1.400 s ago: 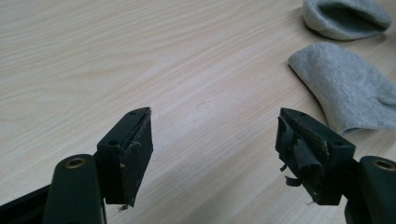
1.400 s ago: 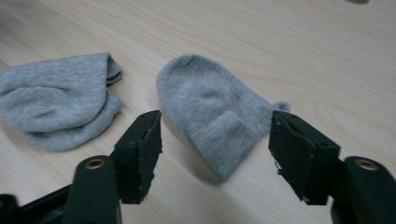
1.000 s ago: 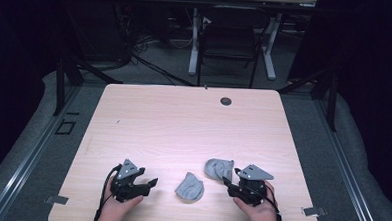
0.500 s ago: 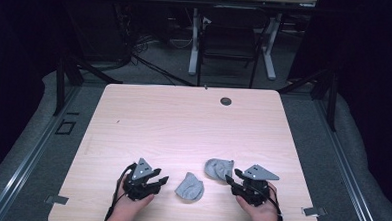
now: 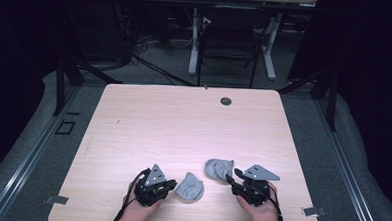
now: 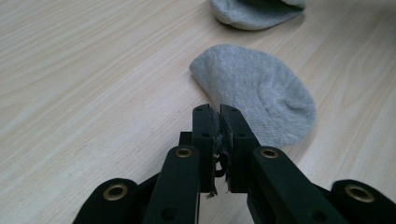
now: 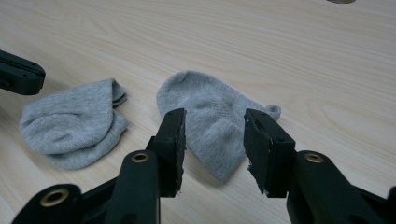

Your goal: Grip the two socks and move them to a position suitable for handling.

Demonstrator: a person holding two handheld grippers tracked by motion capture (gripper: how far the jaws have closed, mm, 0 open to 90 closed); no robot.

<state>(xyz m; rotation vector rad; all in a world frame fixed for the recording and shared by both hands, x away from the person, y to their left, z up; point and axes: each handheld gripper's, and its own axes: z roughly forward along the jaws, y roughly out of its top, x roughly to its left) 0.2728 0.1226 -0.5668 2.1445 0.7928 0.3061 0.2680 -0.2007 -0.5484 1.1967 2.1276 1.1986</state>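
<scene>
While both of my hands rest low over the near edge of the wooden table [image 5: 183, 120], my left gripper [image 5: 156, 188] sits furthest left, and its jaws have just been closing until they now stand together, pad against pad, with nothing caught between them. Just past those closed tips, and a little to their right in the left gripper view, lies the nearer grey sock [image 6: 257, 91], bunched into a rounded lump flat on the wood; its near edge runs right up to my fingertips, though whether they touch I cannot tell. Beyond that sock, well ahead of my left tips, the edge of the second grey sock [image 6: 254, 11] shows at the top of the left gripper view. Moving right, my right gripper [image 7: 212, 142] has its jaws apart, and they have just been closing a little, yet they press on nothing. The second sock lies on the table directly ahead of that gap, its narrow end pointing back between my two black pads [image 7: 173, 140], spread flat. In the right gripper view the nearer sock sits off to the left of my right tips, just beside the second one but not touching it.
</scene>
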